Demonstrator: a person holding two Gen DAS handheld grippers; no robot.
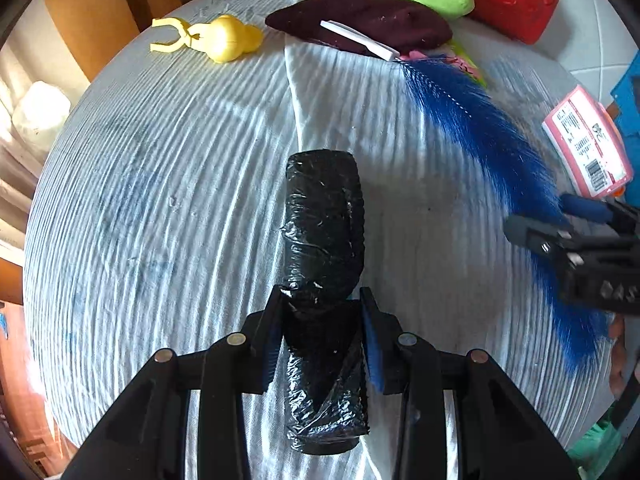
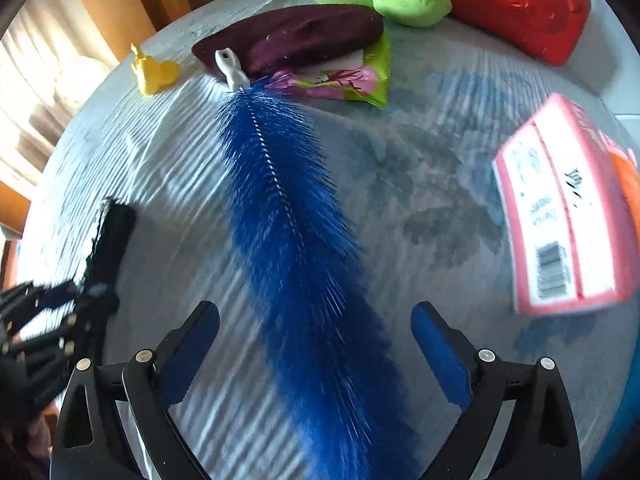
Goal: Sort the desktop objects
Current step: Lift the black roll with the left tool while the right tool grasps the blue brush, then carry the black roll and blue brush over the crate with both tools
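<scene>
Currently left gripper (image 1: 320, 312) pitched steeply down, pads clamped on crinkly black bag roll (image 1: 324, 240). Right gripper (image 2: 316, 344) also steep, jaws spread wide, bristly blue bottle brush (image 2: 292, 216) lying between them untouched, pointing 11 o'clock on the table (image 2: 420, 184).

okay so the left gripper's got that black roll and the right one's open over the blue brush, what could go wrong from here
1. The left gripper pinches the black plastic-wrapped roll near its middle; the crinkled film looks slippery, so it might slide out.
2. The right gripper stands open around the long blue bristle brush; closing there would likely catch soft bristles, a weak hold.
3. The brush's white handle touches the maroon felt hat; lifting could drag it.
</scene>
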